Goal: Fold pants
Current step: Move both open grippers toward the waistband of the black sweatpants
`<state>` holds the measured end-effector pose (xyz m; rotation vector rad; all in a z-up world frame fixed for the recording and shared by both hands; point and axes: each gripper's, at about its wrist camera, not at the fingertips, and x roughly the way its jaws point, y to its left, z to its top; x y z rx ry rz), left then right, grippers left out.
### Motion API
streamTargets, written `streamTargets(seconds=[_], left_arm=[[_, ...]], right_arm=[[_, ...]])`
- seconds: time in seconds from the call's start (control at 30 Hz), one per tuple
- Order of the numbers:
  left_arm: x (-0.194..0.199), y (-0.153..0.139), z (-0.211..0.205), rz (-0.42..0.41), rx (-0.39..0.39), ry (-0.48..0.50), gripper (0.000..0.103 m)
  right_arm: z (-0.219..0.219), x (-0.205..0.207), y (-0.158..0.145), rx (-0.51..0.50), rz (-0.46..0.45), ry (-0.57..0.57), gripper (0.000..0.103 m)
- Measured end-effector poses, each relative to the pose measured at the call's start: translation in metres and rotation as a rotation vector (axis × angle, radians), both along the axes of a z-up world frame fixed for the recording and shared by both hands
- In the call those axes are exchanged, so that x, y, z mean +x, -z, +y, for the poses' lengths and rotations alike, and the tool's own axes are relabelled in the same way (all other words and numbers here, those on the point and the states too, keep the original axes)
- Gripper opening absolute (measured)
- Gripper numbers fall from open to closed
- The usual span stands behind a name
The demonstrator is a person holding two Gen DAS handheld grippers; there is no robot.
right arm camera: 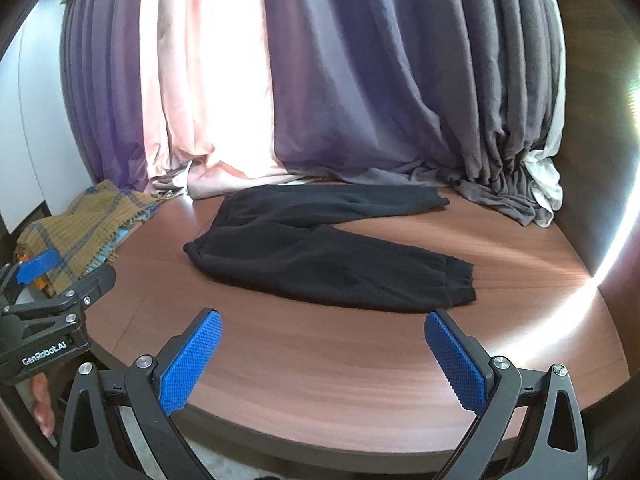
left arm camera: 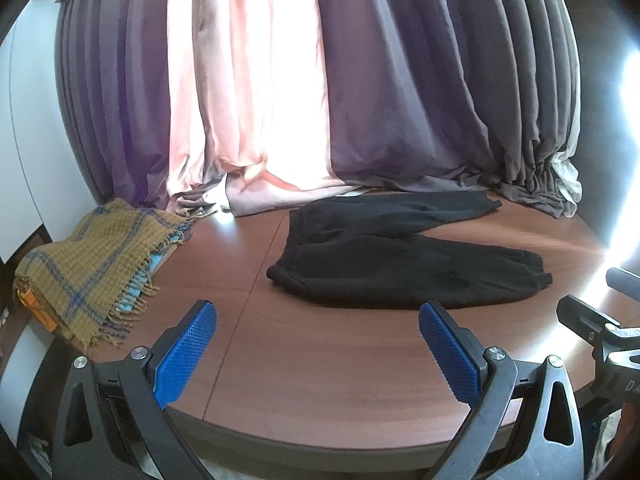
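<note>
Black pants lie flat on the brown wooden table, waistband to the left and the two legs spread apart to the right; they also show in the right wrist view. My left gripper is open and empty, above the table's near edge, short of the pants. My right gripper is open and empty, just short of the near leg's cuff. The left gripper's body shows at the right wrist view's left edge, and the right gripper's body at the left wrist view's right edge.
A folded mustard plaid scarf lies on the table's left side, also in the right wrist view. Purple and pink curtains hang behind the table and bunch onto its far edge. Glare falls on the right edge.
</note>
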<state>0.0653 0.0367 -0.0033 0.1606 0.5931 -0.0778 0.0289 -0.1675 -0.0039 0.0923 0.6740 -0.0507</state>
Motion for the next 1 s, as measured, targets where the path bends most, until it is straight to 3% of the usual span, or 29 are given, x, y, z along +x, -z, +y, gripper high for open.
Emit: streamTargets(seconds=[0.57, 1.0], left_arm=[[0.110, 0.033, 0.055, 0.032, 0.060, 0.140, 0.103], [0.161, 0.079, 0.064, 0.148, 0.054, 0.159, 0.099]], right_arm=[[0.067, 0.095, 0.028, -0.013, 0.058, 0.096, 0.102], [0.080, 0.143, 0.076, -0.034, 0.199, 0.136, 0.102]])
